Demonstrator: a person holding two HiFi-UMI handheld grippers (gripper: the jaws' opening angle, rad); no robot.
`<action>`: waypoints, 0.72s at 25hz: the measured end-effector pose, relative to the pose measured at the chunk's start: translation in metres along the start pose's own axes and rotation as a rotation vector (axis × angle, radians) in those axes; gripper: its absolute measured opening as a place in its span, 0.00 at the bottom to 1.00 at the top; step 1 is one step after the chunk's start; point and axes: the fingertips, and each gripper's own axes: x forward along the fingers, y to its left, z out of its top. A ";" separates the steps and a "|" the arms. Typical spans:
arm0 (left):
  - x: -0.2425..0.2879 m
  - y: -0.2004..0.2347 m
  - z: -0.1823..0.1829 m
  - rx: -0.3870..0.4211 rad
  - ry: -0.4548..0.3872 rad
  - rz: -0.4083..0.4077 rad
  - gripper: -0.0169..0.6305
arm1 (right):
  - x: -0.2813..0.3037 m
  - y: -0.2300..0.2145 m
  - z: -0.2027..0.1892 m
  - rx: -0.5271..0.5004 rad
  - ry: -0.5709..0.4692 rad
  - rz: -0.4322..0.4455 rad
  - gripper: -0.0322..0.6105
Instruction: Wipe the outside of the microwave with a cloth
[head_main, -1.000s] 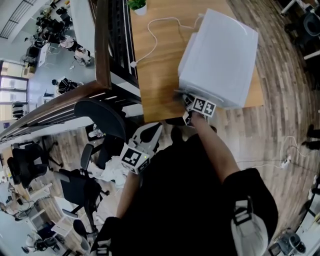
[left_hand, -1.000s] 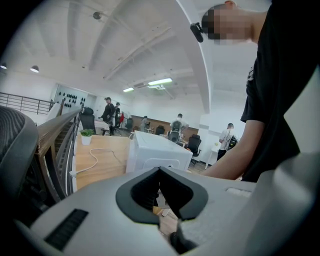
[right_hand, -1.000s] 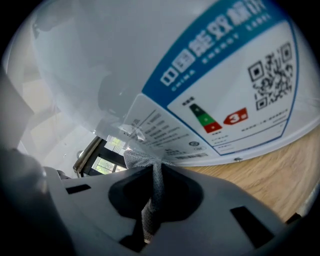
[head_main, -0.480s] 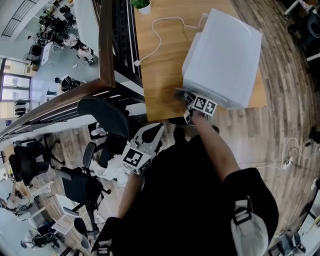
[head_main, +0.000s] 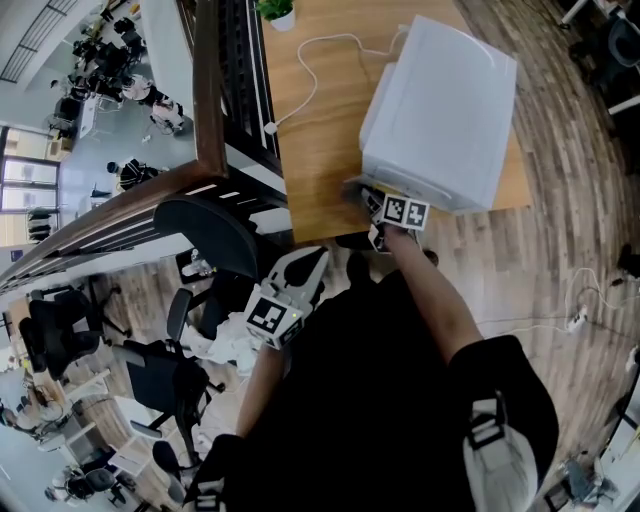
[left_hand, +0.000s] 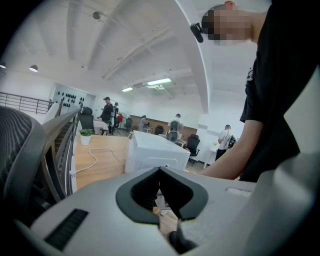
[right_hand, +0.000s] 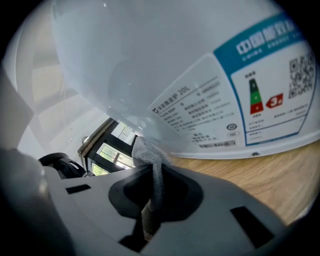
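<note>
A white microwave (head_main: 440, 110) stands on a wooden table (head_main: 310, 150), seen also from afar in the left gripper view (left_hand: 155, 152). My right gripper (head_main: 372, 200) is at the microwave's near lower corner, shut on a grey cloth (right_hand: 149, 155). The cloth's bunched end presses against the white side wall (right_hand: 150, 65), just left of the printed rating label (right_hand: 220, 115). My left gripper (head_main: 300, 268) hangs low beside my body, away from the table, its jaws shut with nothing between them (left_hand: 161, 186).
A white power cable (head_main: 310, 75) runs across the table to a plug near the railing (head_main: 205, 90). A small potted plant (head_main: 275, 12) stands at the table's far edge. Black office chairs (head_main: 205, 235) crowd the floor on the left. People stand far off.
The right gripper with the cloth has shifted slightly left along the microwave's lower near corner. The left gripper has stayed in place.
</note>
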 end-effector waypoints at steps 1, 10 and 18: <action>0.001 -0.001 -0.001 0.001 -0.004 -0.009 0.03 | -0.003 0.001 -0.001 -0.019 0.006 0.003 0.07; 0.018 -0.015 0.009 0.034 -0.017 -0.085 0.03 | -0.040 0.008 -0.010 -0.221 0.084 0.036 0.07; 0.029 -0.017 0.010 0.028 -0.012 -0.108 0.03 | -0.086 0.025 -0.018 -0.422 0.109 0.099 0.08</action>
